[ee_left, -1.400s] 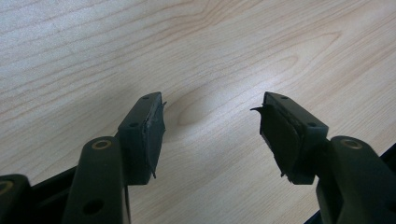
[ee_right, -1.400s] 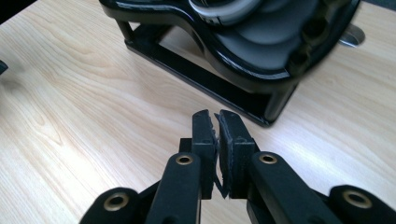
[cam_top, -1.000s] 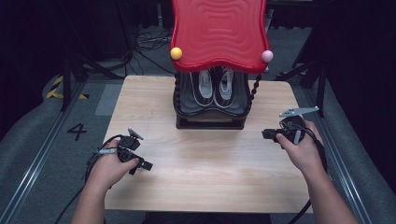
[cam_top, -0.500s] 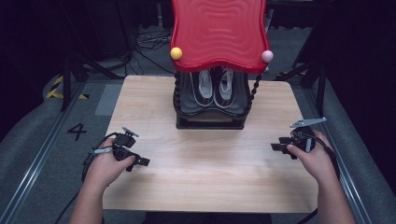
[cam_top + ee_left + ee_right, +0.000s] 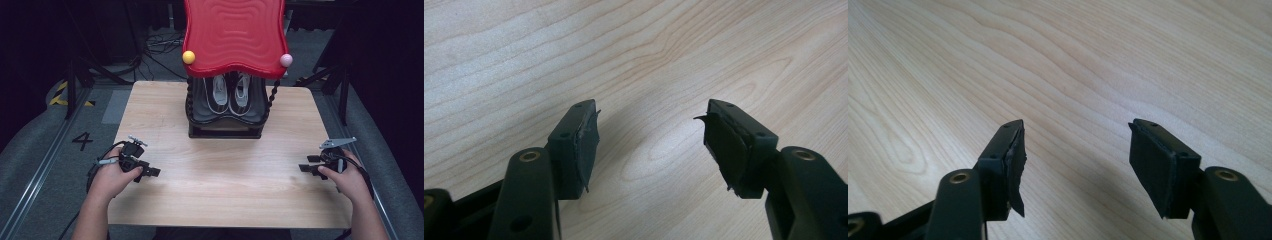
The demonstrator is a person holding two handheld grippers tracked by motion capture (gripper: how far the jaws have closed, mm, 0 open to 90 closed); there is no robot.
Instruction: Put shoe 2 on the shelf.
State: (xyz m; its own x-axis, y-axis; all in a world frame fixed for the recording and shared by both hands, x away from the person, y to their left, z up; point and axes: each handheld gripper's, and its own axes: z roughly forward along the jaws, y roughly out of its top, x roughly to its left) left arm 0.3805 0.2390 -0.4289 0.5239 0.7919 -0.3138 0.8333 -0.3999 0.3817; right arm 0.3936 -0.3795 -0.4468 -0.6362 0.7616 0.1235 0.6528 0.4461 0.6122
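Both grippers — left [image 5: 150, 171], right [image 5: 306, 164] — jaws wide, right's just opened, nothing between; shoes [image 5: 230, 92], toes rearward, lie ahead, midway between them.

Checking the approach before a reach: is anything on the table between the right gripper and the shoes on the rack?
Nothing visible. Bare table lies between the open right gripper and the shoes; the red lid overhangs them from above.
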